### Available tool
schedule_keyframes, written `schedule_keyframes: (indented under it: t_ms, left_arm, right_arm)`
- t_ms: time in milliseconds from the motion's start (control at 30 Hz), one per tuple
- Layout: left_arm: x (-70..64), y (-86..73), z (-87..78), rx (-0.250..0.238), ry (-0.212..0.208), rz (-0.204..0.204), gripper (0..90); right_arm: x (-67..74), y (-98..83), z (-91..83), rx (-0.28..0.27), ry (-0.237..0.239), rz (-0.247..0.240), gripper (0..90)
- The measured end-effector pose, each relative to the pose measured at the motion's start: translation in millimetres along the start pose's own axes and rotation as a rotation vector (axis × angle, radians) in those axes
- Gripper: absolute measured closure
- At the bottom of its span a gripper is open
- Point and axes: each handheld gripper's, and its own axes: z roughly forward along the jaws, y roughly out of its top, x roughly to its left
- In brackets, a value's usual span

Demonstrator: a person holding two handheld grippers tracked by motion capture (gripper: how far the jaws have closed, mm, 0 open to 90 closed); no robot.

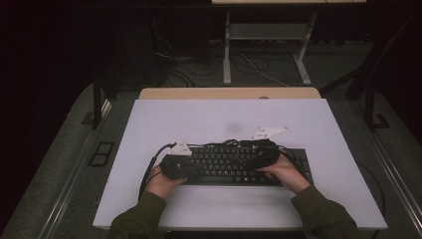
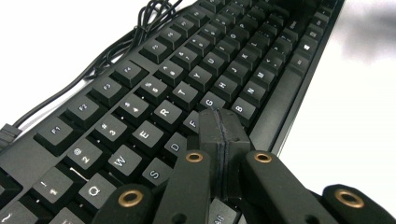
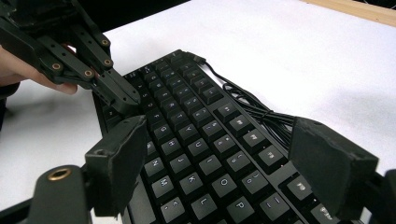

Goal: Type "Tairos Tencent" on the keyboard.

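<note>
High view: a black keyboard (image 1: 234,164) lies near the worktop's (image 1: 318,129) front edge. Left gripper (image 2: 219,135), jaws clenched on nothing, tips over the F and G keys. Right gripper (image 3: 229,163), jaws released, straddles the keyboard's right-hand keys without touching.

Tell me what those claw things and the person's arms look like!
Both grippers, left gripper and right gripper, are black, with jointed bars, brass-coloured rivets and thick dark pads. Each carries a pale three-cornered plate and a black cable. The sleeves are dark olive green.
</note>
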Motion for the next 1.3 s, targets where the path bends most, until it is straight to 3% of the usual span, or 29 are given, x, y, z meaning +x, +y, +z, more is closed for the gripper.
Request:
schedule_keyframes:
  t_ms: [667, 1300]
  left_arm:
    - [5.9, 6.4, -7.2, -0.019, 0.006, -0.006, 88.7]
    - [30.2, 5.9, -2.8, -0.021, 0.046, -0.04, 88.7]
  right_arm:
    - [0.5, 0.0, 0.3, 0.003, 0.002, 0.0, 19.0]
    - [0.4, -0.5, 1.4, 0.004, 0.003, 0.004, 19.0]
